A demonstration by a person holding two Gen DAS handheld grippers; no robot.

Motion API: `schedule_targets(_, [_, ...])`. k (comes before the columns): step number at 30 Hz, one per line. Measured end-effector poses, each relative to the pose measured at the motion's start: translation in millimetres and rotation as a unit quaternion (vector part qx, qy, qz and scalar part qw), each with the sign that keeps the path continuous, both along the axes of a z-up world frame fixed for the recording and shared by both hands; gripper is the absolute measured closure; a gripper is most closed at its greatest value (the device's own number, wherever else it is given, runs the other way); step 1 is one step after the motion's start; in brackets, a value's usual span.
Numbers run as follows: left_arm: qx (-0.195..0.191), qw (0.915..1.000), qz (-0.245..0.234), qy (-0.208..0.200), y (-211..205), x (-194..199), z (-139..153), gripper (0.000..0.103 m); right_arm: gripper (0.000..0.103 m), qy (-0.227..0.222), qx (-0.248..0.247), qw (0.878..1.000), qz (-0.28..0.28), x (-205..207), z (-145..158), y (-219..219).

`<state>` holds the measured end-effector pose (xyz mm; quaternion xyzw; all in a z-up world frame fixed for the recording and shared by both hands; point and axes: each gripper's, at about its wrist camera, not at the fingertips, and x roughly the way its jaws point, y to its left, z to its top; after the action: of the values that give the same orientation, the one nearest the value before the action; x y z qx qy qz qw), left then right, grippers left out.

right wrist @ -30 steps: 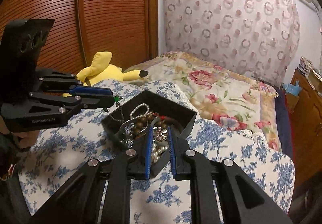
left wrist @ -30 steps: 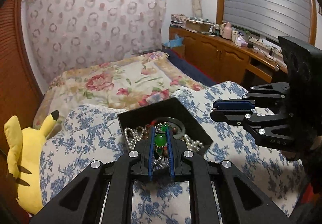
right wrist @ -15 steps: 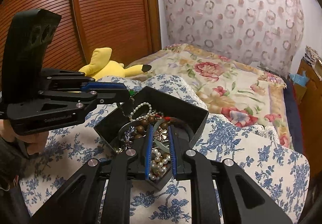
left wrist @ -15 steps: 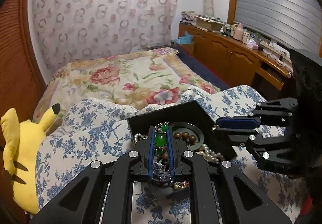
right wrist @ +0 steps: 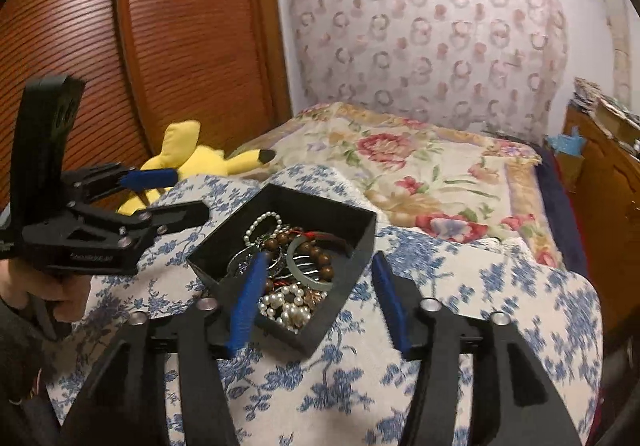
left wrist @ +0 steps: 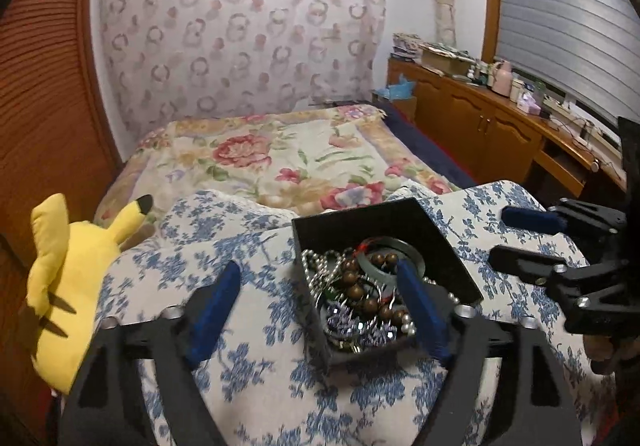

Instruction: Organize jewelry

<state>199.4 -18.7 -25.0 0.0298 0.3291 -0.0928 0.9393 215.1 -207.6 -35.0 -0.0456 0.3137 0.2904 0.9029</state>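
I see my black open box (right wrist: 340,288) sitting on the blue-flowered pillow (right wrist: 500,286), corner toward me. Inside it lie tangled jewelry: a white pearl strand (right wrist: 290,306), brown wooden beads (right wrist: 316,252), a pale green bangle (right wrist: 310,282) and silvery chains (left wrist: 320,266).

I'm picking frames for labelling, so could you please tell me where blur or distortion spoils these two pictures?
Left wrist view: the left gripper is opening and its blue fingers smear; the box of jewelry stays fairly sharp; the shutter bows from fisheye. Right wrist view: the right gripper, also opening, is streaked, the wooden door curves, and black corners frame the picture.
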Motion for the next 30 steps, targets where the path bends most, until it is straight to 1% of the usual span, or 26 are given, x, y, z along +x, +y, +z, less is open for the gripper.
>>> schedule_targets(2, [-0.001,1.0000,0.007,-0.004,3,-11,2,0.017,0.036,-0.009,0.003,1.000,-0.020,-13,4,-7])
schedule_targets(3, [-0.001,0.9999,0.012,-0.005,4,-18,4,0.013,0.035,-0.012,0.007,1.000,-0.026,-20,6,-11])
schedule_targets(4, [-0.001,0.9999,0.016,-0.007,5,-22,4,0.010,0.031,-0.014,0.010,0.999,-0.031,-24,7,-13])
schedule_targets(5, [0.000,0.9998,0.019,-0.008,6,-31,6,0.010,0.027,-0.018,0.013,0.999,-0.036,-30,9,-16])
schedule_targets(7, [0.004,0.9996,0.026,-0.005,6,-42,7,0.009,0.026,-0.028,0.018,0.998,-0.045,-44,13,-20])
schedule_targets(8, [0.005,0.9996,0.027,-0.004,5,-47,8,0.009,0.024,-0.031,0.020,0.998,-0.047,-49,14,-22])
schedule_targets(9, [0.006,0.9996,0.026,-0.006,5,-55,9,0.009,0.021,-0.034,0.023,0.998,-0.051,-55,16,-23])
schedule_targets(11, [0.008,0.9995,0.028,-0.010,5,-68,10,0.008,0.010,-0.052,0.028,0.996,-0.060,-71,22,-26])
schedule_targets(13, [0.013,0.9993,0.032,-0.017,4,-81,14,0.008,0.006,-0.066,0.030,0.995,-0.070,-84,27,-28])
schedule_targets(17, [0.017,0.9983,0.045,-0.031,2,-103,17,0.008,0.002,-0.078,0.041,0.993,-0.080,-106,34,-32])
schedule_targets(22, [0.020,0.9967,0.070,-0.036,4,-121,17,0.008,0.002,-0.090,0.041,0.989,-0.106,-129,38,-36])
schedule_targets(25, [0.011,0.9957,0.083,-0.040,9,-131,17,0.008,0.002,-0.095,0.038,0.987,-0.122,-138,39,-40])
schedule_targets(30, [0.014,0.9950,0.087,-0.046,12,-140,17,0.008,0.002,-0.104,0.041,0.984,-0.141,-148,41,-46])
